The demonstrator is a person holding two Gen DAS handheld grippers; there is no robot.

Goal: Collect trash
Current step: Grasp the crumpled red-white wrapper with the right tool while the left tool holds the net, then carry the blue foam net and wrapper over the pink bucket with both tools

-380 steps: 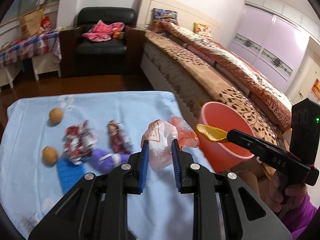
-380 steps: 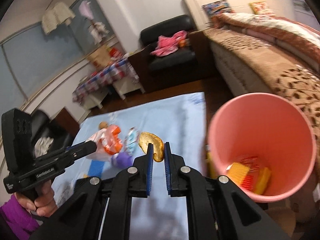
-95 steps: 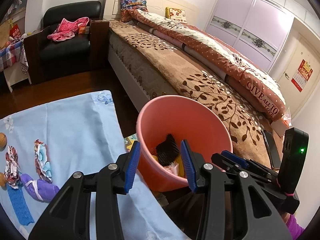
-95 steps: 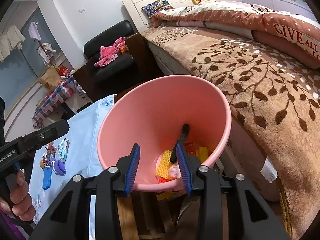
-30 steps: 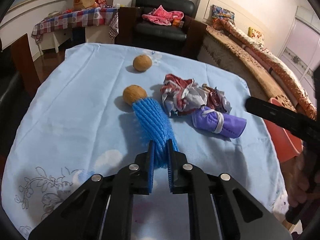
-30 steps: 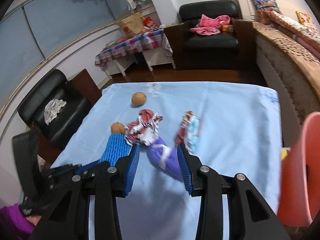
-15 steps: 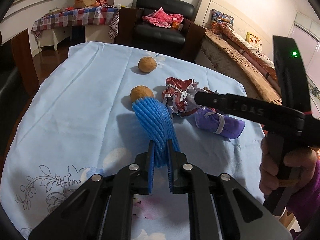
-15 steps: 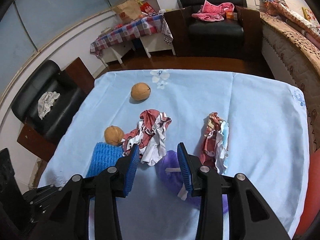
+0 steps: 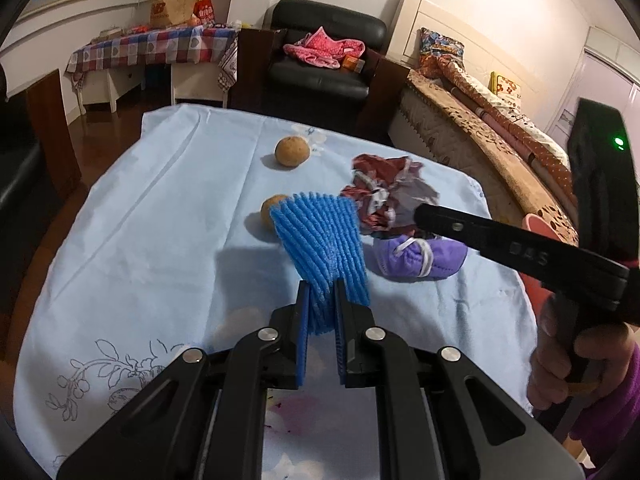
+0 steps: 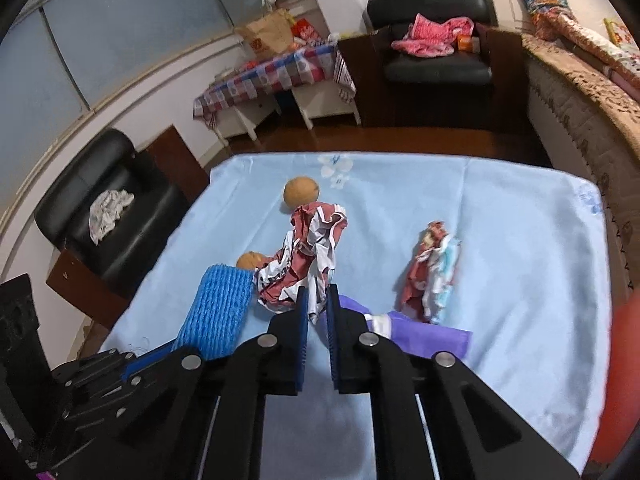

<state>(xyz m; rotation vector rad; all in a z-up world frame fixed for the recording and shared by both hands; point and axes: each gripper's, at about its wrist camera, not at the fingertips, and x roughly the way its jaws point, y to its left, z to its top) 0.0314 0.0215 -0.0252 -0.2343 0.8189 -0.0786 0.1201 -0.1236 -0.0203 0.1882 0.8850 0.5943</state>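
Blue foam net [image 9: 324, 236] pinched in left fingers [image 9: 303, 320]; right fingers [image 10: 303, 312] just closed on crumpled wrapper [image 10: 308, 264].

Bedroom, white walls, dark wood floor [image 10: 400, 140]. Black leather armchair [image 9: 320, 56] at back w/ pink clothes [image 9: 324, 50] on seat. Side table w/ checked cloth [image 9: 148, 46] on left, paper bag [image 9: 172, 2] on top. Bed [image 9: 480, 136] on right w/ brown leaf-print cover, cream headboard. Second black chair [image 10: 100, 208] near left wall.
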